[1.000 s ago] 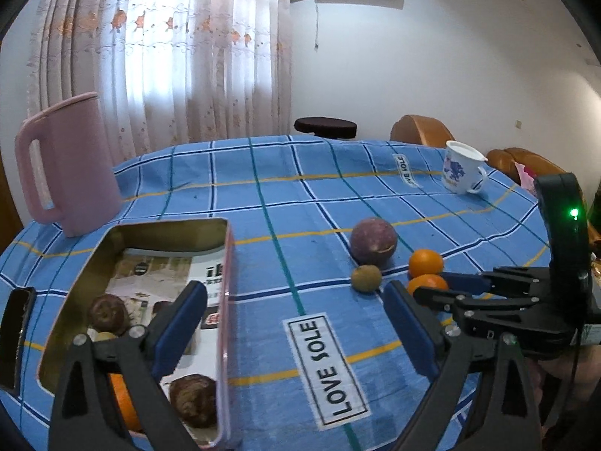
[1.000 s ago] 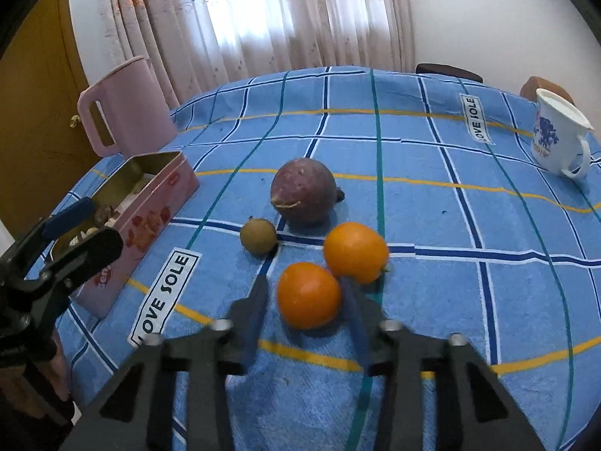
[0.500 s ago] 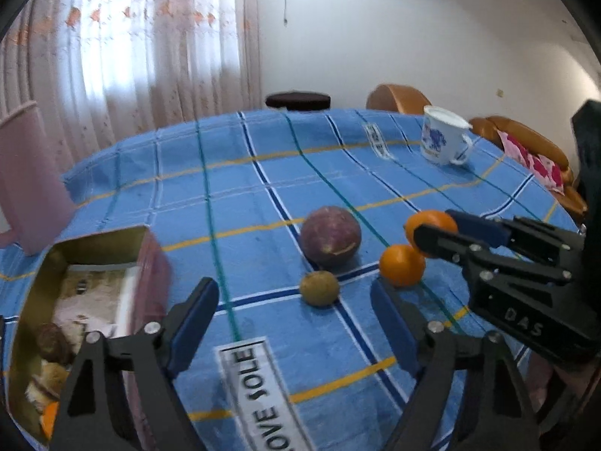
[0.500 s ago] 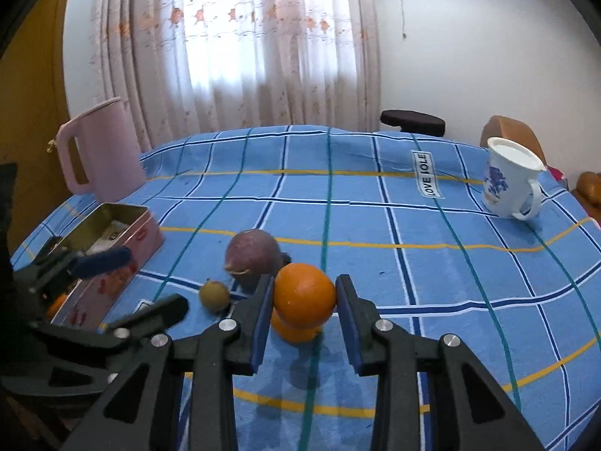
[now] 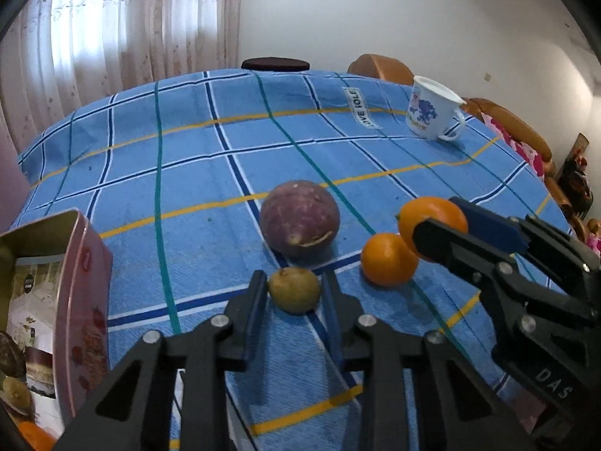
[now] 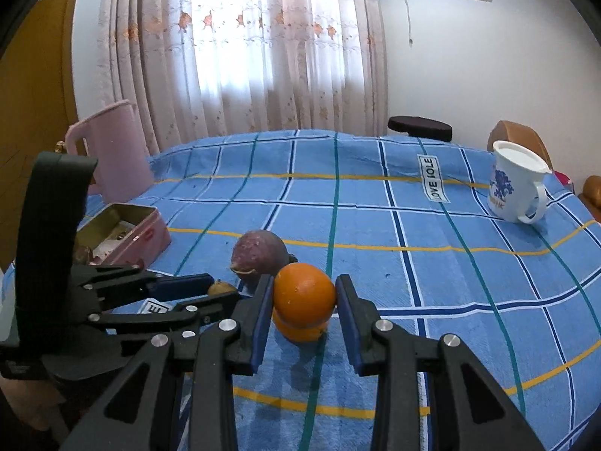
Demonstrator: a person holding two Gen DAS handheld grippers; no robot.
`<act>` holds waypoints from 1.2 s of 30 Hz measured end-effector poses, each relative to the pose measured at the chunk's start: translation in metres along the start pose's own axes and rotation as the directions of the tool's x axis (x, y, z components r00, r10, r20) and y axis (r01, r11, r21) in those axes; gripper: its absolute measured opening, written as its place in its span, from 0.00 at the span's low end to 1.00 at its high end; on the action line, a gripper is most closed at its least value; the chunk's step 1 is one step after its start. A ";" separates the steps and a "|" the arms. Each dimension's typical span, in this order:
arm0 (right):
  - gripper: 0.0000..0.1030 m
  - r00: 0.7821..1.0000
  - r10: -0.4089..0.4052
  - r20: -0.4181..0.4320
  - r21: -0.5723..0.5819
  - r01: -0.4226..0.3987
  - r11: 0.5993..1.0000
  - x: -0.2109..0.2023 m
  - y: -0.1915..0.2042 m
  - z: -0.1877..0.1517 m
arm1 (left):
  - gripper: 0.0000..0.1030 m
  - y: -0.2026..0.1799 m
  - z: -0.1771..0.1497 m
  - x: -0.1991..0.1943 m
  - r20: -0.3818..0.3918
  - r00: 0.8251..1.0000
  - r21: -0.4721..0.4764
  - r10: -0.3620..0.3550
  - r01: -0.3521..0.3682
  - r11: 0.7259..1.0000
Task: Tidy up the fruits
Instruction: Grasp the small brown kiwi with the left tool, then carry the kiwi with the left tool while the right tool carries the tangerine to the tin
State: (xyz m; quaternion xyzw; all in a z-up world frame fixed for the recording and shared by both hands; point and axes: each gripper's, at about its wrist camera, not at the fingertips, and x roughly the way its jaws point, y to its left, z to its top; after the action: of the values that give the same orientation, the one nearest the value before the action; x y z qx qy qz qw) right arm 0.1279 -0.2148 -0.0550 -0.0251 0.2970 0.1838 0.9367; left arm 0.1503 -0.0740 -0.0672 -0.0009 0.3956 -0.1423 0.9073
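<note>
Right tongs (image 6: 303,300) clamped on an orange (image 6: 304,295), held above a second orange (image 5: 388,259) on the cloth. Left tongs (image 5: 295,293) straddle the small brown fruit (image 5: 294,289), fingers just beside it, contact unclear; can't tell if gripped. Purple fruit (image 5: 299,218) sits behind. Step looks like pickup; next both go left into the pink tin (image 5: 88,285).
</note>
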 end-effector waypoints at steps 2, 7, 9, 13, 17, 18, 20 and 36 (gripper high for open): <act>0.35 1.000 0.026 0.013 0.005 -0.026 1.000 -0.003 -0.002 0.000 | 0.30 -0.001 -0.001 -0.005 0.022 1.000 0.007 0.002 -0.002 1.000; 0.35 0.997 0.068 0.048 0.024 -0.070 0.997 -0.010 -0.006 -0.001 | 0.30 0.003 -0.004 -0.022 0.102 0.995 -0.005 0.007 -0.007 1.000; 0.35 0.996 0.073 0.052 0.019 -0.074 0.997 -0.011 -0.004 -0.001 | 0.30 0.006 -0.004 -0.027 0.127 0.992 -0.015 0.006 -0.004 1.000; 0.35 0.994 0.082 0.077 0.008 -0.082 0.997 -0.016 -0.002 -0.002 | 0.30 0.007 -0.005 -0.038 0.188 0.982 -0.027 0.025 -0.020 0.999; 0.35 0.991 0.090 0.097 0.000 -0.091 0.996 -0.019 -0.001 -0.002 | 0.30 0.004 -0.007 -0.047 0.238 0.970 -0.018 0.053 -0.050 0.999; 0.35 0.991 0.090 0.099 -0.003 -0.090 0.996 -0.019 -0.001 -0.002 | 0.30 0.003 -0.007 -0.048 0.245 0.968 -0.017 0.057 -0.054 0.998; 0.35 0.990 0.091 0.105 -0.010 -0.091 0.996 -0.020 0.000 -0.002 | 0.30 0.002 -0.007 -0.049 0.254 0.965 -0.016 0.064 -0.062 0.998; 0.35 0.977 0.096 0.189 -0.056 -0.087 0.995 -0.037 0.006 -0.006 | 0.30 0.001 -0.012 -0.062 0.331 0.938 -0.025 0.105 -0.103 0.994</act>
State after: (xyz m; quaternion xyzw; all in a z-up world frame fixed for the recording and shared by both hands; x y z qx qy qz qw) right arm 0.0946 -0.2224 -0.0386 -0.0160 0.2017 0.2353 0.9506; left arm 0.1014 -0.0555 -0.0312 -0.0074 0.2373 -0.0906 0.9672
